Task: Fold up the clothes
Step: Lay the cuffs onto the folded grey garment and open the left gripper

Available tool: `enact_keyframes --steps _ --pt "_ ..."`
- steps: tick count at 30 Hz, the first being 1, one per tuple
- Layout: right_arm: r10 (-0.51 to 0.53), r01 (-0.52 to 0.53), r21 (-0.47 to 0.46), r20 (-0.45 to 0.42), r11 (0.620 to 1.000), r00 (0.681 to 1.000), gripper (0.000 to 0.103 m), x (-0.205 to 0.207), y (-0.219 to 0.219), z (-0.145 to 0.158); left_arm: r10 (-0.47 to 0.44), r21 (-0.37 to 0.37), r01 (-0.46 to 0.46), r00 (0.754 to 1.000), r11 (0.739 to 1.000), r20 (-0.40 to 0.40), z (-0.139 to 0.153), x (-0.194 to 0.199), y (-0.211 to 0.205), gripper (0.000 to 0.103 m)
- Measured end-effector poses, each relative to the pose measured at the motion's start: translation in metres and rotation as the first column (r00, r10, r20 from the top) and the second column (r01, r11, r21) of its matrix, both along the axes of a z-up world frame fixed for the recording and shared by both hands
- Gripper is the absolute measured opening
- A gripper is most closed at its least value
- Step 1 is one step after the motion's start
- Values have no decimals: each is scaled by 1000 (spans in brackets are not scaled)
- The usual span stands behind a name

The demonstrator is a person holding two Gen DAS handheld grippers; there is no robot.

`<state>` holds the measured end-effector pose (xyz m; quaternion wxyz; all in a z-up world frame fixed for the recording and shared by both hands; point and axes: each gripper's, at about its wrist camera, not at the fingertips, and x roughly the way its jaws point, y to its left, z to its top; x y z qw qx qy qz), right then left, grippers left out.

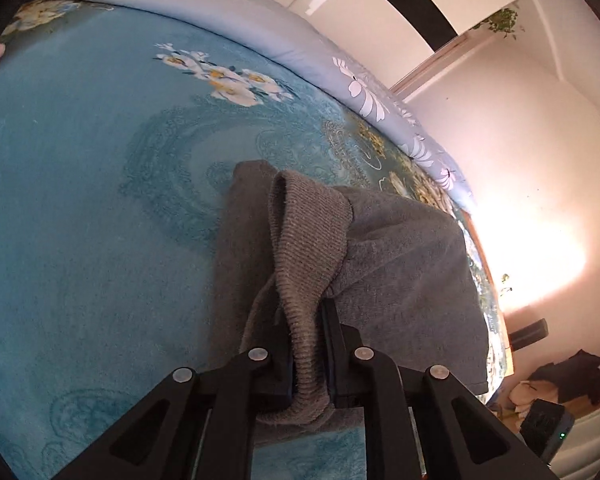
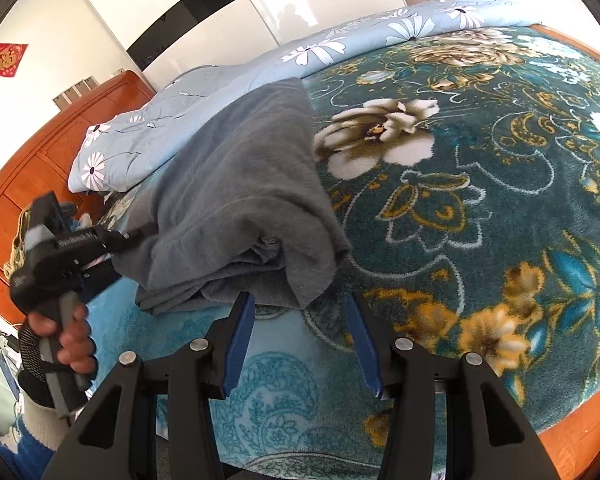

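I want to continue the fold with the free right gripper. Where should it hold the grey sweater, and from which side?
Take the grey sweater at its near bunched corner, coming straight forward, low over the blanket. The layers there lift off the bed, so the open right gripper can straddle them. The left gripper already pinches the ribbed cuff.

Plain grey knitted sweater (image 2: 244, 184), ribbed at the cuff; teal plush blanket (image 2: 480, 200) blooming cream and gold flowers; pale blue quilt (image 2: 204, 100) with white daisies; orange-brown wooden headboard (image 2: 40, 168).

The left gripper (image 1: 309, 344) has its jaws clamped tight; the right gripper (image 2: 300, 336) holds its jaws spread wide.
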<state>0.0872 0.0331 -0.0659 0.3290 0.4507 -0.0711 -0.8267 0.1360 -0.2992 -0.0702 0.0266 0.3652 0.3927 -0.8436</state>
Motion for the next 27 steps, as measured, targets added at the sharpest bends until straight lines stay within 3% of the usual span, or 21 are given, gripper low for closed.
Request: enact_keyframes --steps 3,9,13,15,18,20,22,25,27 --pt "-21 24 69 -53 997 998 54 4 1 8 -5 -57 5 1000 998 15 6 -1 3 23" --pt "-26 69 195 -215 978 976 61 16 -4 32 19 -193 -9 999 981 51 24 9 7 59" --pt "-7 70 217 -276 974 961 67 20 -4 42 12 -253 0 999 967 45 36 9 11 71" --pt "-1 47 163 -271 985 963 69 19 2 46 -1 -274 12 999 962 40 42 8 12 76" --pt "-18 19 2 -226 1000 974 72 7 22 51 -17 -272 23 1000 962 25 50 4 13 81" --pt "-38 16 -130 -164 991 986 81 -6 34 52 -3 -264 8 1000 965 19 52 -2 10 84" --pt "-37 14 -254 -88 967 995 83 -24 41 50 13 -261 -1 999 965 45 46 -8 8 85" --pt "7 -5 -340 7 940 1000 83 -49 33 42 23 -206 -5 996 979 89 26 -11 1 85" --pt "64 -45 -347 44 937 997 83 -63 16 34 20 -153 -3 993 988 113 12 -10 -4 85"
